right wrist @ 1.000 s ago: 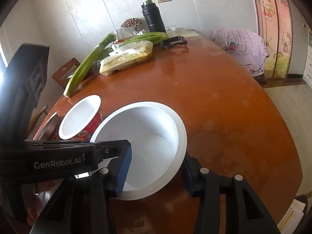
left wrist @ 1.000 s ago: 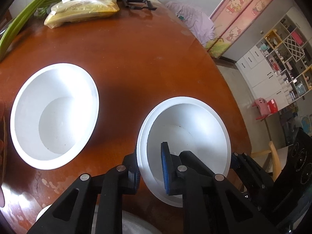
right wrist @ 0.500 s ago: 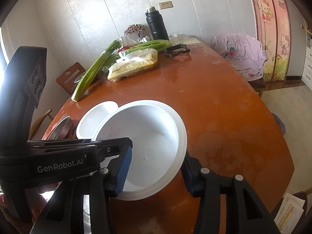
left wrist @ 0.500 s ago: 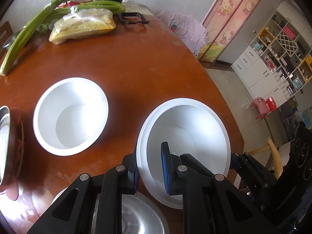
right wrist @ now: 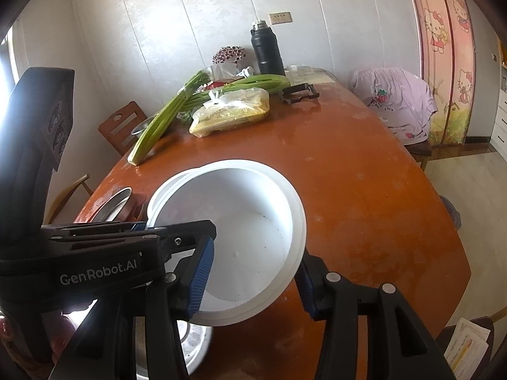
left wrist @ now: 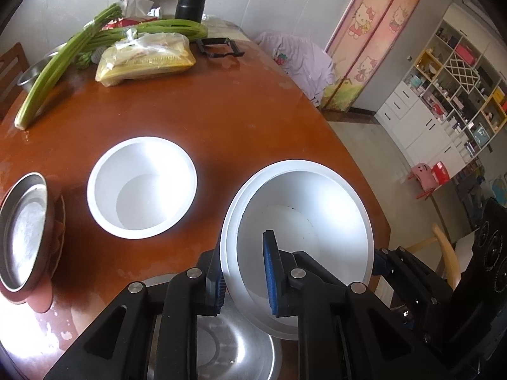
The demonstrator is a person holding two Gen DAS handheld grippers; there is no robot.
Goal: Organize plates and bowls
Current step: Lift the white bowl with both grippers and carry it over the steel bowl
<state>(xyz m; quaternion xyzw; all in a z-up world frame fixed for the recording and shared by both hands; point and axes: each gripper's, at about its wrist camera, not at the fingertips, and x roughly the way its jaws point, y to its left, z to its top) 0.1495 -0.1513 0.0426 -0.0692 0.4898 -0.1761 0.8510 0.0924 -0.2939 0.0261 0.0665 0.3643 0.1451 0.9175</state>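
here the orange-brown surface (left wrist: 196,120) carries a second white bowl (left wrist: 141,187) near its left side, while the held white bowl (left wrist: 301,218) hangs tilted above a steel plate (left wrist: 228,342). left tool (left wrist: 243,270) pinches its rim (one pad inside); right tool (right wrist: 256,277) grips the opposite rim.

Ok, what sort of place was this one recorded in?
Most likely a family home's dining area: a large wooden dining table with groceries such as green stalks and a black thermos, cartoon-cat sliding doors, and a shelf unit of household items.
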